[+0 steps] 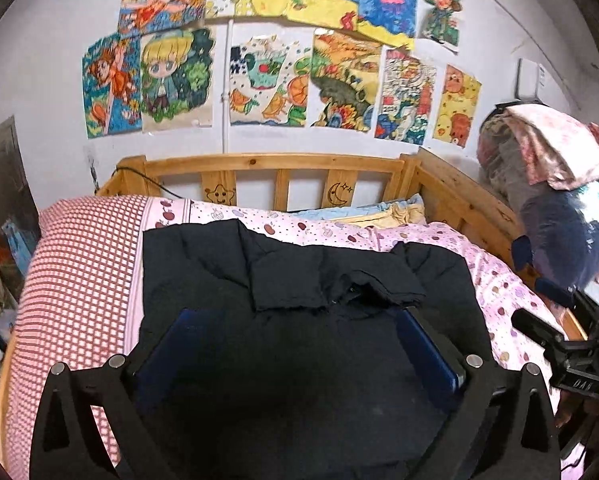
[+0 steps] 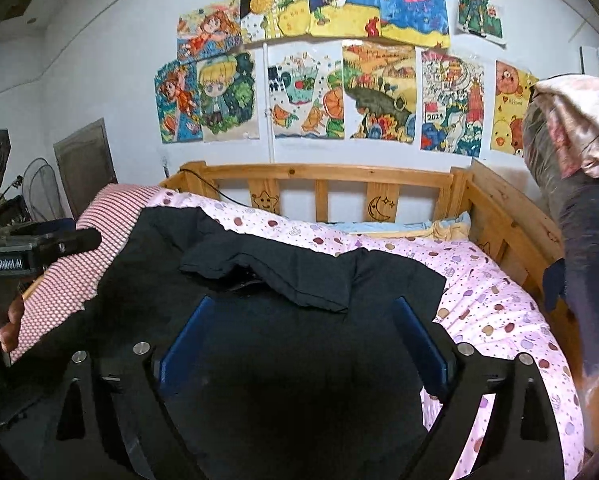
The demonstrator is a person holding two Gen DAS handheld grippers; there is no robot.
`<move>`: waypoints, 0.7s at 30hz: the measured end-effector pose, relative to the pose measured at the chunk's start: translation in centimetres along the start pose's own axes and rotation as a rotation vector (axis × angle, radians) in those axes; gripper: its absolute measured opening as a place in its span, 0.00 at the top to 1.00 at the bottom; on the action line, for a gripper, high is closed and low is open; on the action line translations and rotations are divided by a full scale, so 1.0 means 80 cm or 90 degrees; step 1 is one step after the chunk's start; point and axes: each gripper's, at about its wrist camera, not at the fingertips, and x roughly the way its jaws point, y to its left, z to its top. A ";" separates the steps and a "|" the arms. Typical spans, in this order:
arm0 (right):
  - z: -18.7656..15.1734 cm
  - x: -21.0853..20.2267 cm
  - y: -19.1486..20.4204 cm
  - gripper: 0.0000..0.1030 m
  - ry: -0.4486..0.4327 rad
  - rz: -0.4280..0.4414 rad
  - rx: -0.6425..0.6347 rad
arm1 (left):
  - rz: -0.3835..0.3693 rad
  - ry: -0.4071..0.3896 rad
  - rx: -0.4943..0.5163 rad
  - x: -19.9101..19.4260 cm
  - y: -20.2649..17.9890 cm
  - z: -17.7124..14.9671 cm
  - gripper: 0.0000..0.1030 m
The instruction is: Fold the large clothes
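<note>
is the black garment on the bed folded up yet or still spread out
Mostly spread out. The black garment covers a broad stretch of the pink quilt, with only one flap turned back over its middle; no neat folded stack shows.

Black garment (image 1: 307, 280) near edge hidden under fingers (image 1: 431, 348); cut off by frame bottom

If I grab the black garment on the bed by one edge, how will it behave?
The black garment would probably hang floppy: its folded flap already droops in soft wrinkles. It likely drags rather than slides, since it sprawls widely over the pink quilt. It looks light, thin cloth.
</note>
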 end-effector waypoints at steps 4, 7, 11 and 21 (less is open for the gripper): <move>-0.004 -0.030 0.006 0.13 -0.009 0.001 0.000 | 0.009 -0.019 0.030 -0.036 -0.009 -0.015 0.00; -0.012 -0.056 0.013 0.13 -0.013 0.006 -0.002 | 0.012 -0.033 0.039 -0.059 -0.015 -0.024 0.00; -0.027 -0.089 0.020 0.13 -0.016 0.014 -0.002 | 0.017 -0.054 0.056 -0.096 -0.024 -0.041 0.00; -0.074 -0.170 0.036 0.12 -0.029 0.032 -0.004 | -0.001 -0.062 0.074 -0.168 -0.032 -0.091 0.00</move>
